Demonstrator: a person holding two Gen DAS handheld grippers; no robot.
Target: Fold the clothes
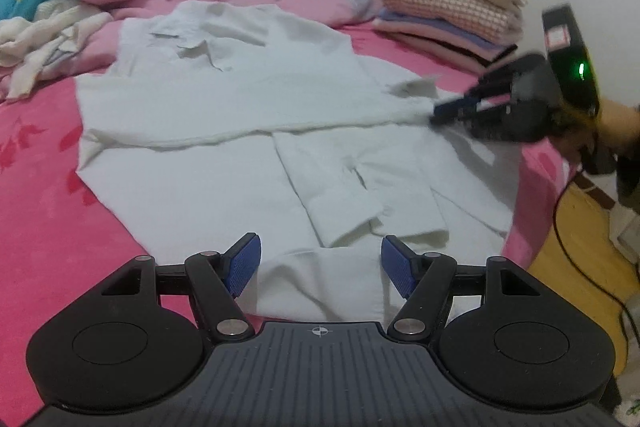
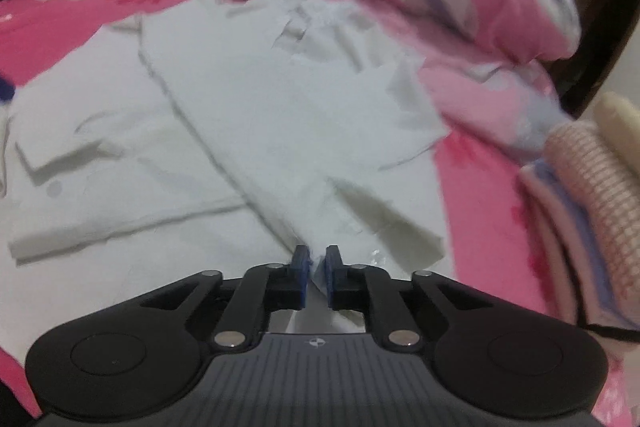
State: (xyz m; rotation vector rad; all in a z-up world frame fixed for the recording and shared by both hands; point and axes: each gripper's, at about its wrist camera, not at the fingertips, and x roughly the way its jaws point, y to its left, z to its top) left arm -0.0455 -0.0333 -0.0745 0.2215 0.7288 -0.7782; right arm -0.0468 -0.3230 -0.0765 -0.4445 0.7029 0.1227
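1. White cotton fills the left wrist view: a shirt (image 1: 248,95) lies spread on a pink bed (image 1: 36,195), collar toward the pillows, one side panel and a sleeve already turned in over the body. A stack of folded clothes (image 1: 452,11) near the wall suggests earlier garments are finished, while a crumpled heap (image 1: 44,43) by the pillows appears to wait its turn. The left tongs (image 1: 320,267) hang wide above the shirt's near hem, gripping nothing, the cloth just beyond the blue pads. Across the shirt, the right tongs (image 1: 452,111) meet the folded edge at its far side.

2. Seen from the right wrist, the right tongs (image 2: 316,267) are pinched nearly closed on a bunched fold of the shirt (image 2: 248,99), cloth caught between the pads. The stack of folded clothes (image 2: 584,195) sits close beside them. By the look of it, this shirt is roughly half folded, with the lengthwise folds still to come.
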